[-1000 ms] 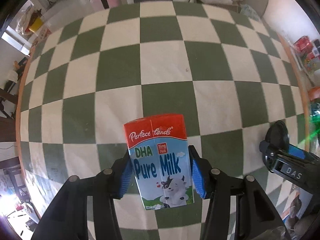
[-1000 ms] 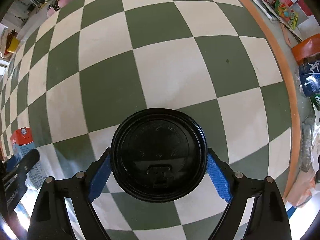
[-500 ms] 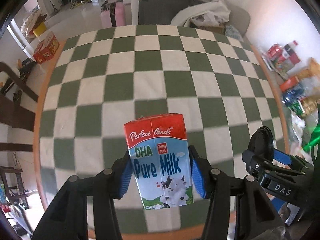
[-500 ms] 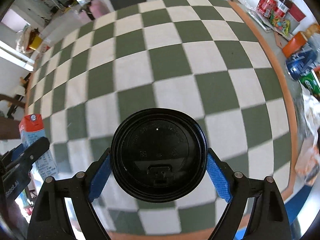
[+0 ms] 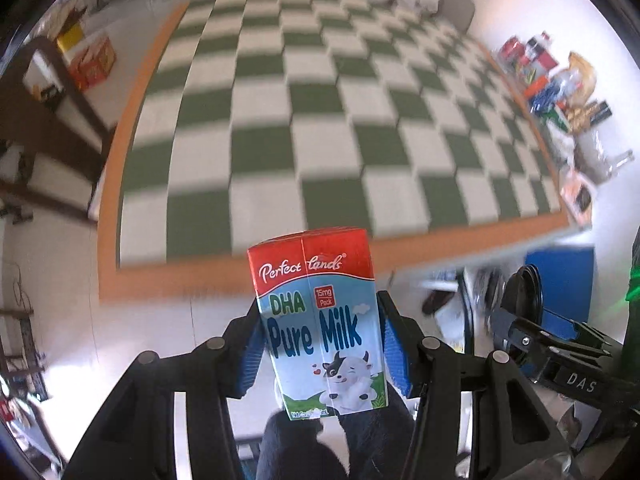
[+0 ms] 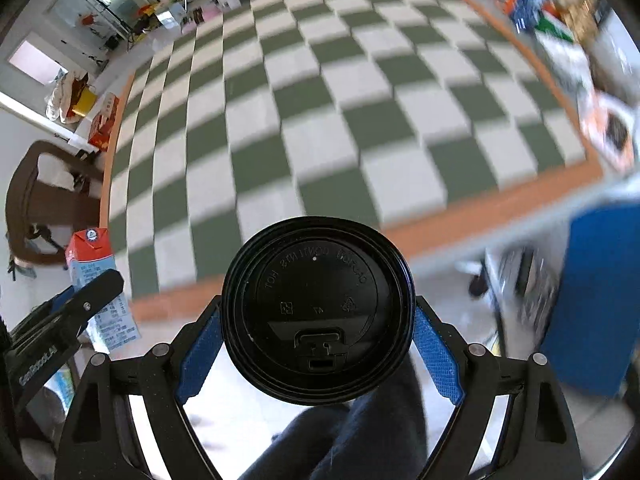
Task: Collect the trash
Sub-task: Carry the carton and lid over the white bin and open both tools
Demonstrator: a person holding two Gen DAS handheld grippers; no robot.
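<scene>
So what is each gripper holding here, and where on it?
Left gripper clamps the milk carton by its two narrow sides, lower half. Right gripper holds the lidded cup across its sides, just under the black lid.

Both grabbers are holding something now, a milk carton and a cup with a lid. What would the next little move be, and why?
Probably keep carrying both toward a bin; none is clearly in view. The left gripper clamps the milk carton, the right gripper the black-lidded cup, both already off the checkered mat.

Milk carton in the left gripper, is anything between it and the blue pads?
Nothing visible: the red and blue Pure Milk carton sits directly between the left gripper's blue pads, which press its sides.
</scene>
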